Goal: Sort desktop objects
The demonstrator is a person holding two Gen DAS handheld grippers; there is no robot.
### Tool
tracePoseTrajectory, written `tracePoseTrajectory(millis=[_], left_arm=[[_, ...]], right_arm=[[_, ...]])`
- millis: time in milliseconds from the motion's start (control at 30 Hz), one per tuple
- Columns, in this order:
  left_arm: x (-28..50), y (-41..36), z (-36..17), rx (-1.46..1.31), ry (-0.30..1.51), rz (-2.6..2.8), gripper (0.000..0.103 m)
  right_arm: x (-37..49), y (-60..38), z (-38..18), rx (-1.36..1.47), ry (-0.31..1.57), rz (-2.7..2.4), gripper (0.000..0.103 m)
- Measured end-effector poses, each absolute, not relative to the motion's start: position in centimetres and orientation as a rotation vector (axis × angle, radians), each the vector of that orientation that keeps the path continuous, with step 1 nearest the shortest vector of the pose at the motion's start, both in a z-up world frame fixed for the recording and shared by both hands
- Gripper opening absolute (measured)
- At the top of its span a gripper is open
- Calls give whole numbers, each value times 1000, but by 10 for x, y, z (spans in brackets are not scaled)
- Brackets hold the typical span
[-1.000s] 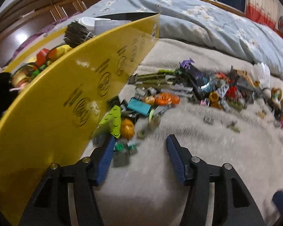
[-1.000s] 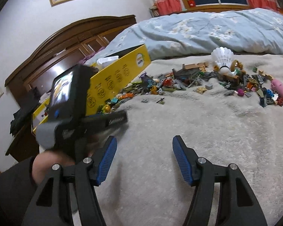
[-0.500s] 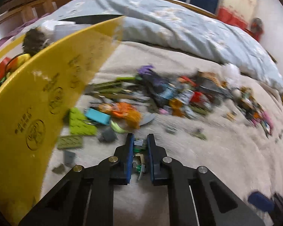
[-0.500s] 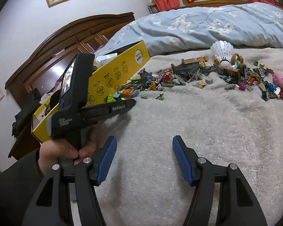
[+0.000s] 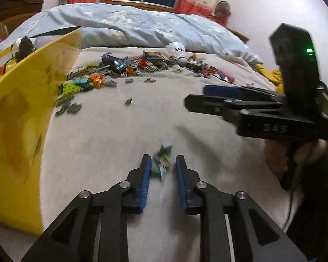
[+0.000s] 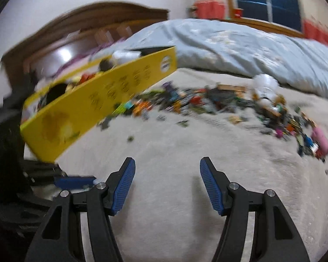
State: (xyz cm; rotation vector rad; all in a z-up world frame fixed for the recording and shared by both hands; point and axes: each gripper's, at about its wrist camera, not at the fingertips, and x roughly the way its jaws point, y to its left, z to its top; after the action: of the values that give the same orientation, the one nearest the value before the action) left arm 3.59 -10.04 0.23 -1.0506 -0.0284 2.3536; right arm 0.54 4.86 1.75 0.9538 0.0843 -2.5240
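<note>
My left gripper [image 5: 163, 170] has its jaws slightly parted around a small cluster of green, grey and tan toy pieces [image 5: 163, 160], which looks blurred and loose between them. A yellow cardboard box [image 5: 21, 118] with toys inside stands at the left; it also shows in the right wrist view [image 6: 94, 109]. A pile of small bricks and toys [image 5: 142, 65] lies across the beige blanket further back, also in the right wrist view [image 6: 207, 102]. My right gripper [image 6: 167, 183] is open and empty above bare blanket; it appears from the side in the left wrist view [image 5: 207, 98].
A white shuttlecock [image 6: 264, 85] and a pink pig toy [image 6: 321, 139] lie in the pile. A blue floral quilt [image 5: 142, 26] is bunched behind it. A wooden headboard [image 6: 87, 28] stands at the back left. A yellow plush [image 5: 271, 76] lies at the right.
My left gripper closed on the small pieces near the box, carried them back to open blanket and has parted its jaws. My right gripper swung left, nearer the box.
</note>
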Motion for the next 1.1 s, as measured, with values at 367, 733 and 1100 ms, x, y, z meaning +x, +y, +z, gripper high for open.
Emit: tracePoseTrajectory(millis=[367,733,1100], left_arm=[[66,-111,8,-1046,57,2405,25],[56,-93,2,-1041,115,2487,22],[66,-98,4,-1040,139,2509,15]], right_arm=[[30,11,13,923,186,-2280,62],[-6,14,-6,1096,-85,-2184,8],[7,21,4,1019,-65,-2272,3]])
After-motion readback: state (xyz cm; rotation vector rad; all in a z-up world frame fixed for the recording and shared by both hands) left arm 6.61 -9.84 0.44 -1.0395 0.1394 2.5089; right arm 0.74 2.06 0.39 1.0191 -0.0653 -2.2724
